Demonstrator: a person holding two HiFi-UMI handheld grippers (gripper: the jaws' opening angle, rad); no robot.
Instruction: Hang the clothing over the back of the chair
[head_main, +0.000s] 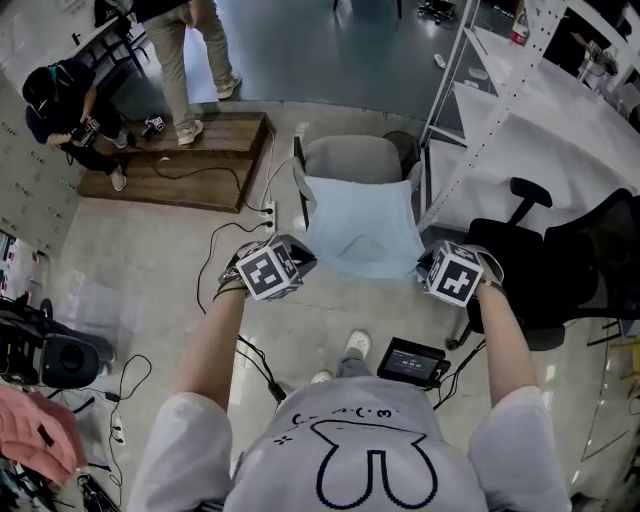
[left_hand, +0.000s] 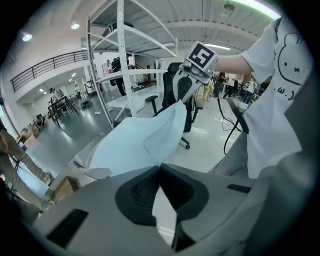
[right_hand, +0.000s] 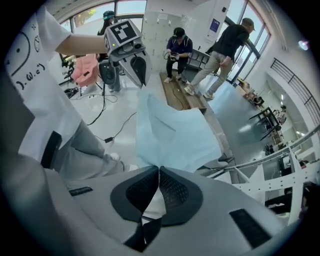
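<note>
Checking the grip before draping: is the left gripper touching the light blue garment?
Touching. The left gripper view shows the left gripper with its jaws shut on a corner of the light blue garment.

Below me the pale glossy floor (head_main: 150, 255) carries everything. At the upper left of the head view a low wooden platform (head_main: 200, 165) lies on it, with a standing person's shoes (head_main: 188, 130) on top. Just right of the platform a white power strip (head_main: 268, 212) lies on the floor, and black cables (head_main: 215, 250) loop from it down toward the lower centre. The grey chair (head_main: 350, 155) stands at upper centre, a black office chair (head_main: 560, 265) at the right, and my own shoe (head_main: 356, 343) at lower centre.
</note>
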